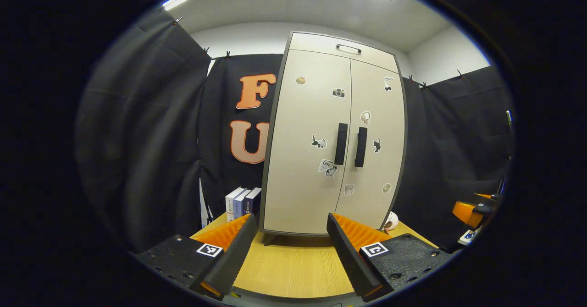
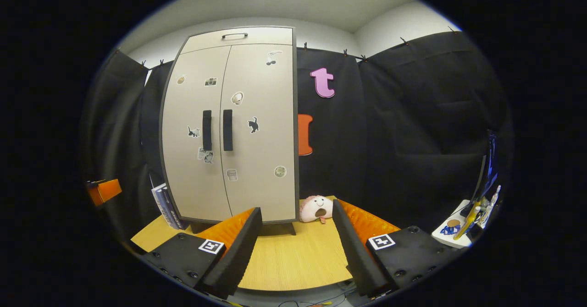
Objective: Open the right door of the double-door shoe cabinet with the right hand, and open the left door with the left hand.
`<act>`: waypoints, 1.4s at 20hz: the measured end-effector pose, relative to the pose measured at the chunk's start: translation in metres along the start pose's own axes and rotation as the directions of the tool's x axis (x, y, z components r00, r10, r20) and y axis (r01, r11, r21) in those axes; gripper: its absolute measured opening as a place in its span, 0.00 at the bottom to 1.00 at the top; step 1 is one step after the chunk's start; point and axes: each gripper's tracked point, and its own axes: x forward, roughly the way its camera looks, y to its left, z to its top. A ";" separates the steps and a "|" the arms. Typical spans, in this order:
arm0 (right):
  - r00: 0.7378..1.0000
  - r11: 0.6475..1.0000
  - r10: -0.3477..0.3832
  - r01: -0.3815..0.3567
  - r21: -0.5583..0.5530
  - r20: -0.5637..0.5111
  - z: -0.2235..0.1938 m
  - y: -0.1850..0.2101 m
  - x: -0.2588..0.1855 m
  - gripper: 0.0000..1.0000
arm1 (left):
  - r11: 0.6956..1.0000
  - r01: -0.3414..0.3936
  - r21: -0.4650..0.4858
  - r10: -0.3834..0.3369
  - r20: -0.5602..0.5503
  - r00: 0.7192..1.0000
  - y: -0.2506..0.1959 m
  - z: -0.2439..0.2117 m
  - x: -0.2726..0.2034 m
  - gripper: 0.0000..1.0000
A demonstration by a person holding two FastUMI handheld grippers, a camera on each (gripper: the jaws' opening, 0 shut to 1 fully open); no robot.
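Left tongs (image 1: 290, 247) spread, level, well short of the shoe cabinet (image 1: 321, 160), right tongs (image 2: 297, 243) spread, level, facing its closed doors, both above the surface (image 2: 293, 261)

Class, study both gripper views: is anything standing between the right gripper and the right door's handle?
Nothing visible does. The right gripper, jaws open, hangs over bare table before the cabinet. The right handle is uncovered. The pink plush toy sits beside the cabinet, off the path.

Left tool (image 1: 289, 247) and right tool (image 2: 296, 247), both spread wide, level.
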 end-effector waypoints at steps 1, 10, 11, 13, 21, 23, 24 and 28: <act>1.000 1.000 0.002 -0.002 -0.001 -0.002 -0.001 0.000 0.000 0.94 | 1.000 0.001 0.001 -0.001 -0.003 1.000 0.000 -0.001 0.000 0.95; 1.000 1.000 0.000 0.000 -0.008 -0.001 0.001 -0.001 -0.007 0.94 | 1.000 0.015 0.007 -0.015 0.007 1.000 -0.003 0.005 -0.007 0.94; 1.000 1.000 0.000 0.000 -0.002 0.000 0.002 -0.001 -0.008 0.94 | 1.000 0.014 0.002 -0.014 0.002 1.000 -0.002 0.003 -0.007 0.95; 1.000 1.000 0.001 -0.001 0.000 -0.005 0.002 0.000 -0.007 0.94 | 1.000 0.014 -0.014 -0.014 -0.018 1.000 -0.001 -0.003 -0.006 0.95; 0.999 0.998 0.029 -0.030 -0.052 -0.018 0.008 0.027 0.026 0.94 | 1.000 0.000 0.001 0.000 -0.013 1.000 0.009 0.000 -0.005 0.94; 0.998 0.996 0.058 -0.060 -0.066 -0.030 0.004 0.046 0.042 0.94 | 1.000 0.004 0.004 -0.003 -0.023 1.000 0.010 -0.004 -0.006 0.95; 0.997 0.995 0.069 -0.071 -0.075 -0.031 0.004 0.054 0.050 0.94 | 1.000 0.008 0.004 -0.008 -0.029 1.000 0.011 -0.006 -0.005 0.95; 0.993 0.989 0.119 -0.121 -0.080 -0.025 0.011 0.093 0.082 0.99 | 1.000 -0.004 -0.006 0.004 -0.047 0.999 0.020 -0.014 -0.003 0.95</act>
